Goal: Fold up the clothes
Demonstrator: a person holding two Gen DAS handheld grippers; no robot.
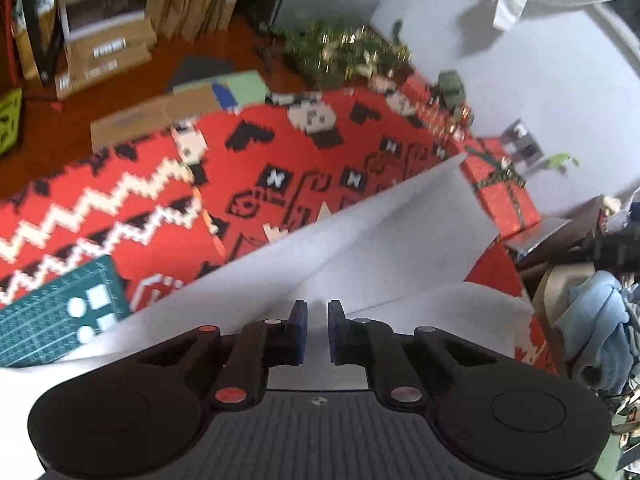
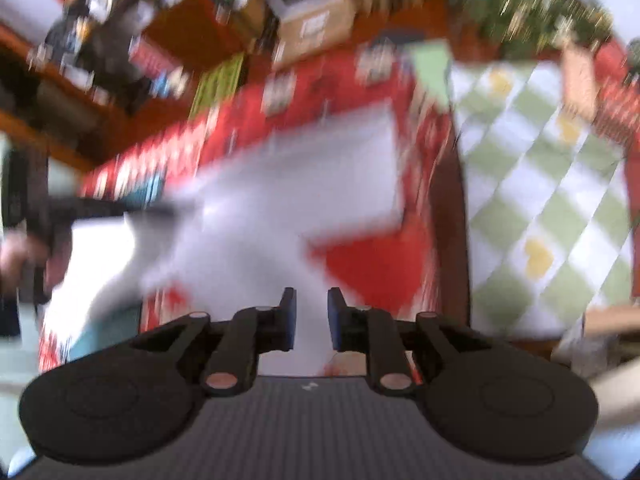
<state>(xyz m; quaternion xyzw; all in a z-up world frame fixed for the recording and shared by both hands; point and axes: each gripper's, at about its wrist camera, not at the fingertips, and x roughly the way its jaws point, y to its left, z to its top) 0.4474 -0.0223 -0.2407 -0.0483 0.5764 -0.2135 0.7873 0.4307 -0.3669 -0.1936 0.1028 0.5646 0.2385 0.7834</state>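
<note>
Two tools showing, one per wrist view. Left tool (image 1: 317, 330) is pointing steeply down with its blue pads (image 1: 298, 330) standing a narrow gap apart and white garment (image 1: 400, 248) running up through that gap; whether the pads are actually pinching the fabric I cannot tell. Right tool (image 2: 311, 318) is sitting slightly wider apart, white cloth below the gap, pads not touching it, so it is holding nothing. Right view is badly motion-blurred. The garment is lying directly ahead of the left tool, its long axis running away up-right across the red patterned cloth (image 1: 224, 184) covering the table; left tool is nearer it. One panel is lifting with a sharp raised corner, plain white, smooth, thin-looking. A green cutting mat (image 1: 60, 308) is lying left of the garment.
</note>
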